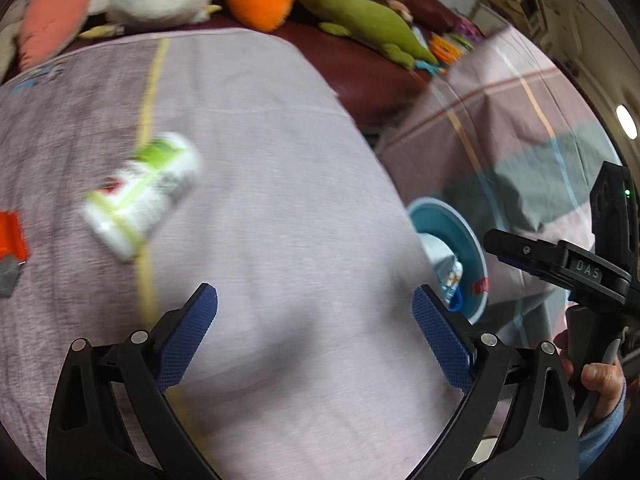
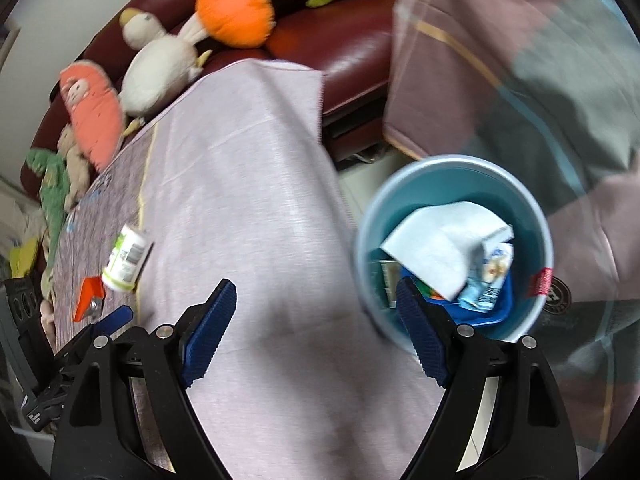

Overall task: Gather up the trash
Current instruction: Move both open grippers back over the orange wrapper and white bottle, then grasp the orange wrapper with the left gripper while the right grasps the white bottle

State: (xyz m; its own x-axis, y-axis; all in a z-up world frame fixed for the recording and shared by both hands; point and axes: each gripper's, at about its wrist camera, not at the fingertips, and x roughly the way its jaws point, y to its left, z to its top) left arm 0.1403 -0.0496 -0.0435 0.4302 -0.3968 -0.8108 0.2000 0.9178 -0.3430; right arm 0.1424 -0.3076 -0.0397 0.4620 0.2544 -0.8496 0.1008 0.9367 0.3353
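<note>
Both of your grippers stand wide with nothing between the pads: the left gripper [image 1: 315, 334] and the right gripper [image 2: 316, 330] hang over the pale cloth [image 1: 280, 184]. Beyond your left one, a white-and-green bottle [image 1: 144, 196] lies on its side on that cloth, blurred, an orange scrap [image 1: 10, 236] just beside it. Only your right wrist view looks into the blue bin [image 2: 452, 172], off the cloth's edge, showing crumpled paper [image 2: 440, 248] and wrappers [image 2: 490, 276] inside.
</note>
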